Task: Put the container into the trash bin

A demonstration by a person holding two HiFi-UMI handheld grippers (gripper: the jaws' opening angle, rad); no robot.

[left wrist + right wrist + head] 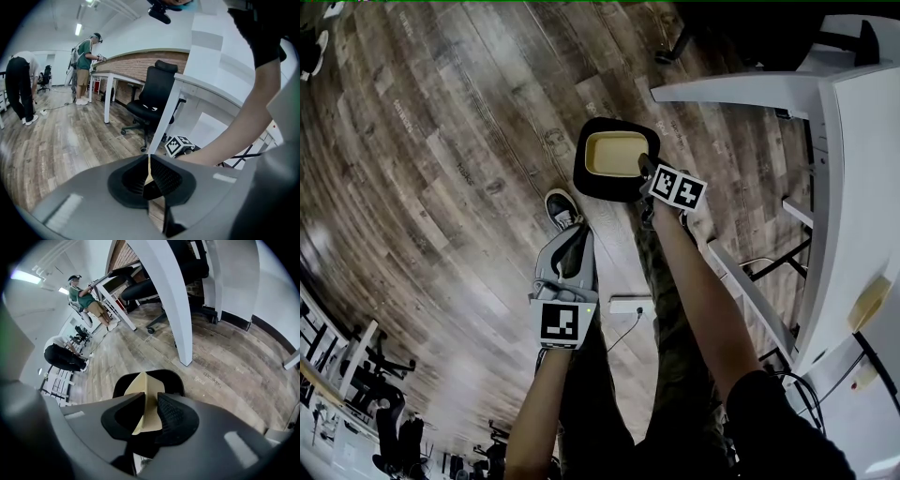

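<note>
A tan, open-topped container (pixel 614 153) hangs in the mouth of a black trash bin (pixel 584 175) that stands on the wooden floor. My right gripper (pixel 645 171) is shut on the container's near wall, at the bin's right rim. In the right gripper view the tan wall (pixel 143 397) is pinched between the jaws of the right gripper (pixel 150 405), and the bin's rim (pixel 174 378) shows behind it. My left gripper (pixel 573 236) hangs lower, nearer my body and apart from the bin. Its jaws (pixel 150 176) are shut with nothing in them.
A white desk (pixel 853 141) stands to the right, and one of its legs (pixel 168 296) rises just beyond the bin. A black office chair (pixel 152 101) is under a desk. A power strip (pixel 630 306) lies on the floor by my feet. People (pixel 86 61) stand far off.
</note>
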